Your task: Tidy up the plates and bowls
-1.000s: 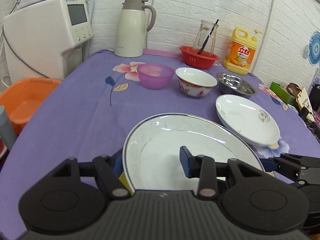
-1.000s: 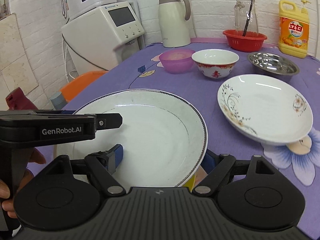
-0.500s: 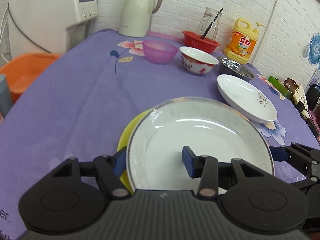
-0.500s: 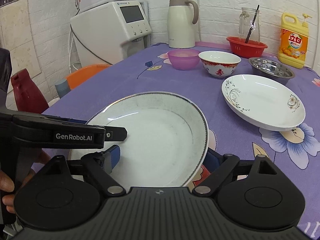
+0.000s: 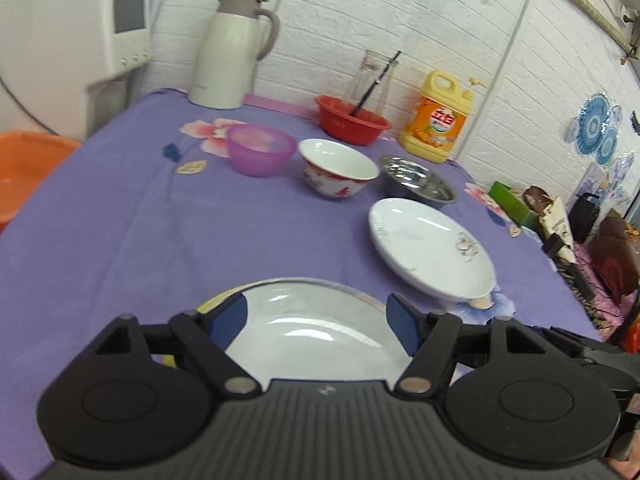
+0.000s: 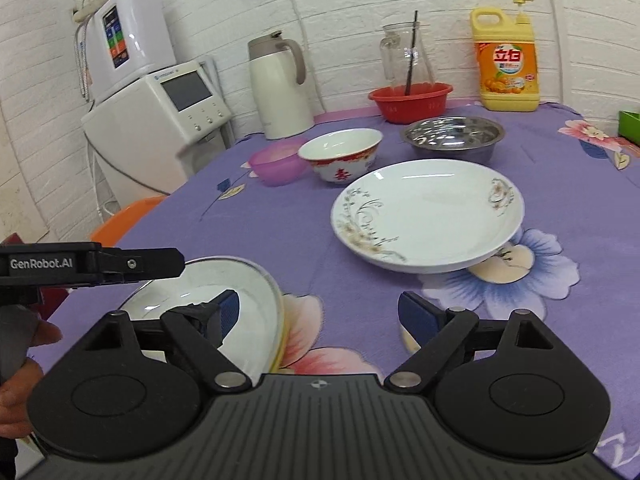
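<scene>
A white plate with a dark rim (image 5: 316,332) rests on a yellow plate (image 5: 212,302) at the table's near edge; it also shows in the right wrist view (image 6: 208,300). My left gripper (image 5: 318,316) is open, its fingers spread above this plate. My right gripper (image 6: 320,314) is open and empty, just right of the plate. A floral white plate (image 6: 428,212) lies further right. Behind stand a purple bowl (image 5: 260,154), a red-patterned white bowl (image 5: 338,168) and a steel bowl (image 5: 416,178).
A red basin (image 5: 352,124) with a glass jar, a cream thermos jug (image 5: 232,52) and a yellow detergent bottle (image 5: 440,120) stand along the back wall. A white appliance (image 6: 160,120) and an orange basin (image 5: 28,164) are left of the purple tablecloth (image 5: 160,232).
Both grippers have opened and let go of the white plate, which now lies on the yellow plate. Both have drawn back; the right one has shifted to the right.
</scene>
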`<state>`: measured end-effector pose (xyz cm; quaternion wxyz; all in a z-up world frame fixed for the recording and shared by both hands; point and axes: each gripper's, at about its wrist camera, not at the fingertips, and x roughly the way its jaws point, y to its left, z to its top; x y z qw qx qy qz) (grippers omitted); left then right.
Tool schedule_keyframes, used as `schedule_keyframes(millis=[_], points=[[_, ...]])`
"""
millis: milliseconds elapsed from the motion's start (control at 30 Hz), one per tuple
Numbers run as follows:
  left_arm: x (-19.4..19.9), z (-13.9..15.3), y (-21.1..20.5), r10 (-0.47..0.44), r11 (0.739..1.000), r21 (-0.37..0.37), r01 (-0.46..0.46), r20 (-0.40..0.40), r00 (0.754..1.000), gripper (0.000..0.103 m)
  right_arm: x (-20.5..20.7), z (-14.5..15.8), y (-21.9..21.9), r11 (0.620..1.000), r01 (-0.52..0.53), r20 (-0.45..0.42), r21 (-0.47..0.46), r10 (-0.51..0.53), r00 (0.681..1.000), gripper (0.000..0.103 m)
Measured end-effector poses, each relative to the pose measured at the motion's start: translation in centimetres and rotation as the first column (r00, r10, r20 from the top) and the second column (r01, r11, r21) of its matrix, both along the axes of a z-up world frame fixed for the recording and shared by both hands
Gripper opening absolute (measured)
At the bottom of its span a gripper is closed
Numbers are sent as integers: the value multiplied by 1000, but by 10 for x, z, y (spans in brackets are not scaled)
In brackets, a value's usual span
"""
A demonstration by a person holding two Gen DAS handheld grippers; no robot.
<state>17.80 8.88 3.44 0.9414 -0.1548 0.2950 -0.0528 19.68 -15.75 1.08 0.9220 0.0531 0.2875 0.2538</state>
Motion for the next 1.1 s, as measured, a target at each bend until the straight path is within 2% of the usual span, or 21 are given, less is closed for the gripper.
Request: schedule_keyframes(millis=[267, 367, 467, 600, 800, 967, 1100], points=[[76, 11, -36, -82, 997, -13, 82, -38, 996, 72, 73, 2, -39, 990, 127, 1, -67, -127, 992, 103], [108, 7, -46, -96, 995, -13, 96, -77, 992, 73, 110, -9, -42, 975, 180, -33, -130, -186, 982, 103], [133, 0, -53, -107, 994, -9, 107, -125, 986, 75, 131, -23, -46, 977, 174, -68, -124, -183, 981, 103], [157, -10, -55, -124, 992, -37, 120, -140, 982, 75, 142, -35, -45, 978, 165, -84, -128, -176, 981, 103], [186, -27, -57, -127, 991, -58, 118, -190, 974, 75, 141, -39, -45, 977, 162, -39, -138, -169, 985, 103], [196, -31, -65, -145, 989, -47, 138, -191, 971, 75, 142, -40, -47, 979, 157, -41, -130, -164, 986, 103], [199, -36, -71, -152, 988, -21, 151, -199, 968, 69, 139, -39, -45, 982, 148, -47, -117, -155, 987, 103]])
